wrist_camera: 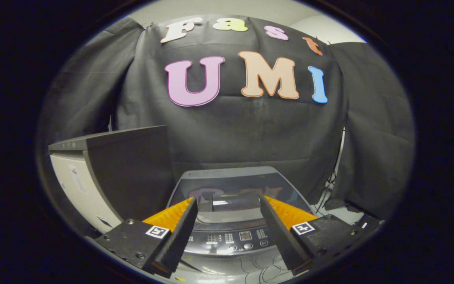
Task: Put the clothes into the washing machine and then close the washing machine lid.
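On the left stands a large box-shaped appliance with a pale front and a dark grey top and side (105, 173). Its front carries a small label, too blurred to make out. It is just beside the washing machine, a little behind it.

In the middle, ahead of the fingers and lower than them, is the grey top-loading washing machine (233, 236). Its dark glossy lid with a grey frame (235, 185) lies flat and closed on the top, so the inside of the drum is hidden and I cannot tell what is in it. The lid reflects the wall behind. Nearer to the camera is the curved dark control panel with small buttons and a little display (235, 238), seen between the two fingers. No clothes can be seen on the machine or near it.

The hand-held gripper (229, 205) hangs above the front edge of the washing machine with its fingers spread wide apart and nothing between them; they touch neither the lid nor the panel. Each finger base bears a small square black-and-white marker.

Under the fingers, thin dark cables (266, 272) lie on a pale surface in front of the machine.

On the right, more black cables (329, 189) hang down along the black cloth wall (250, 130) beside the machine.
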`<control>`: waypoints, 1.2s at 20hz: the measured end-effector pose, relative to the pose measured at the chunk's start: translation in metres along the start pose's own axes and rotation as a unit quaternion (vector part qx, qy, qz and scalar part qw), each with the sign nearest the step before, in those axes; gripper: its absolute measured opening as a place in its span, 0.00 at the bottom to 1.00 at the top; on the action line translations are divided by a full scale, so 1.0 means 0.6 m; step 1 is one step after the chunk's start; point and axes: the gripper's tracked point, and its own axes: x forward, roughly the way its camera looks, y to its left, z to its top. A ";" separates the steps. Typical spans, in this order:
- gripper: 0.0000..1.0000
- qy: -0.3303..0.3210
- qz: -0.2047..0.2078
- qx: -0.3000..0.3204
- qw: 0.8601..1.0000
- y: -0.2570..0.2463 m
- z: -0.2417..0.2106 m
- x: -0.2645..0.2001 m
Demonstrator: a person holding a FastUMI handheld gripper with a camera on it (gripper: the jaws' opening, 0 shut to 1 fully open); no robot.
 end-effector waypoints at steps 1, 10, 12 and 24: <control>0.98 0.018 0.005 0.014 1.000 0.002 -0.018 -0.012; 0.98 -0.007 -0.017 0.060 0.998 -0.026 -0.069 -0.138; 0.98 -0.029 -0.002 0.050 0.998 -0.015 -0.057 -0.175; 0.97 -0.115 0.017 0.015 0.993 0.000 0.021 -0.296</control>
